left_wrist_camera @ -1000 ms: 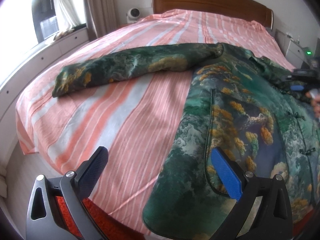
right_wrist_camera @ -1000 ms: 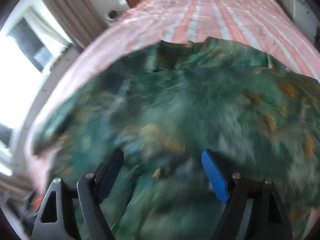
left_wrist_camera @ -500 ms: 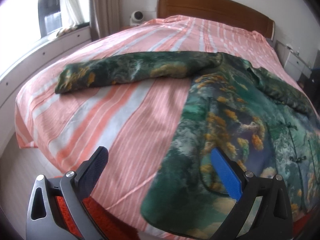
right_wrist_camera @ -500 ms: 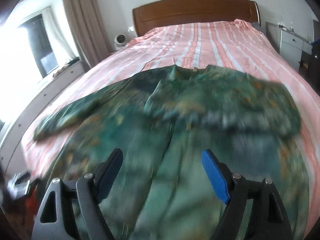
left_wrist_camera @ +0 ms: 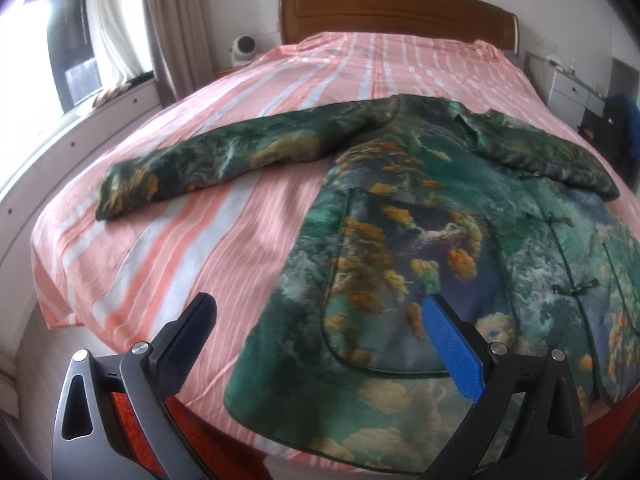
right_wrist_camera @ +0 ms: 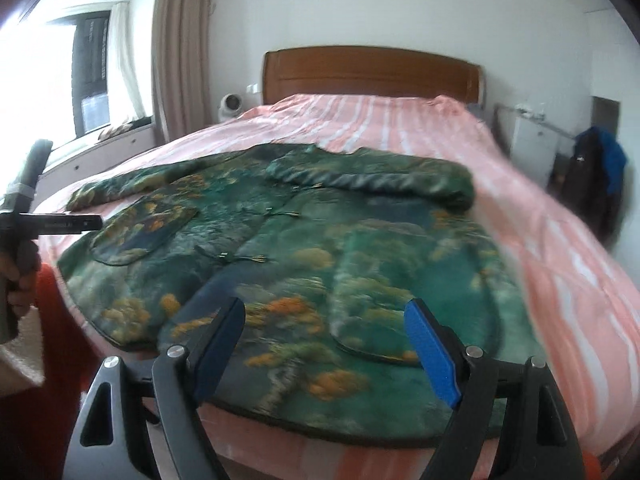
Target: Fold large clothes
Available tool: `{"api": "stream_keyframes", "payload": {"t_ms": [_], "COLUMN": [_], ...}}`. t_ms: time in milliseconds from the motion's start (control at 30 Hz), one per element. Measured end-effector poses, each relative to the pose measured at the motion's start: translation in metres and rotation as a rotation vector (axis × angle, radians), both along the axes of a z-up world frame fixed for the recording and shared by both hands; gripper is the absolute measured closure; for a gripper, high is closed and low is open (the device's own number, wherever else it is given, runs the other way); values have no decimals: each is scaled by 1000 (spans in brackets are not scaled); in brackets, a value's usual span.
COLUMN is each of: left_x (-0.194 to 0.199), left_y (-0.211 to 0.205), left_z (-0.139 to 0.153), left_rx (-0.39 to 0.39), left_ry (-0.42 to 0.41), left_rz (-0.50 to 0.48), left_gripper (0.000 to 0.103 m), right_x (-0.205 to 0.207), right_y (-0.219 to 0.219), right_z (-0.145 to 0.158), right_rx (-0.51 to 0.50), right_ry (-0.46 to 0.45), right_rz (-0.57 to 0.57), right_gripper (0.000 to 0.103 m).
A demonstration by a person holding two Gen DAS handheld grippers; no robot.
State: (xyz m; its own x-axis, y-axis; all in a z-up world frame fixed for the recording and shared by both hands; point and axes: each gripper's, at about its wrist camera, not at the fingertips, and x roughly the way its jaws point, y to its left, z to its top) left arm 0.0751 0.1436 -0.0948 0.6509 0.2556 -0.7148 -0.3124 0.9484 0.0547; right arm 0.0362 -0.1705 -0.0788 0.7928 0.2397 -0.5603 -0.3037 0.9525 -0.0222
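A large green jacket (left_wrist_camera: 432, 232) with orange and cloud print lies front up on the pink striped bed (left_wrist_camera: 224, 232). Its one sleeve (left_wrist_camera: 224, 156) stretches out to the left across the sheet. The other sleeve (right_wrist_camera: 384, 180) is folded across the chest below the collar. My left gripper (left_wrist_camera: 320, 320) hovers open above the jacket's lower left hem, nothing between its fingers. My right gripper (right_wrist_camera: 328, 328) hangs open over the lower right hem (right_wrist_camera: 360, 420), also empty. A hand holds the left gripper's handle (right_wrist_camera: 24, 216) at the left edge of the right wrist view.
A wooden headboard (left_wrist_camera: 396, 12) stands at the far end. A window with curtains (left_wrist_camera: 168, 20) and a white ledge (left_wrist_camera: 52, 148) run along the left. A small white round appliance (left_wrist_camera: 244, 46) sits by the headboard. A white nightstand (right_wrist_camera: 536, 144) and dark clothes (right_wrist_camera: 600, 176) stand to the right.
The right gripper has pulled back from close over the jacket's chest to its lower hem, so the whole jacket shows. The left gripper has shifted slightly back and up. Both stay open.
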Motion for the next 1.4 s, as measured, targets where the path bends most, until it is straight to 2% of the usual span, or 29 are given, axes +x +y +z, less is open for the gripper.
{"api": "stream_keyframes", "payload": {"t_ms": [200,367,867,1067,1400], "left_x": [0,-1,2,10,22], "left_y": [-8,-6,13,24,48], "left_z": [3,3,-3,5,4], "left_rx": [8,4,-24,-25,-36], "left_ry": [-7,0,15,1,44], "left_rz": [-11,1,41,49,70], "left_gripper": [1,1,1,1,1], "right_x": [7,8,5,4,3], "right_y": [-10,-9,3,3,4], "right_z": [0,-5,-10,-9,-9], "right_rx": [-4,0,-18,-14,-18], "right_ry": [-20,-6,-1,-7,-5], "right_rz": [-36,-25,25,32,38], "right_gripper": [22,22,22,22,22]}}
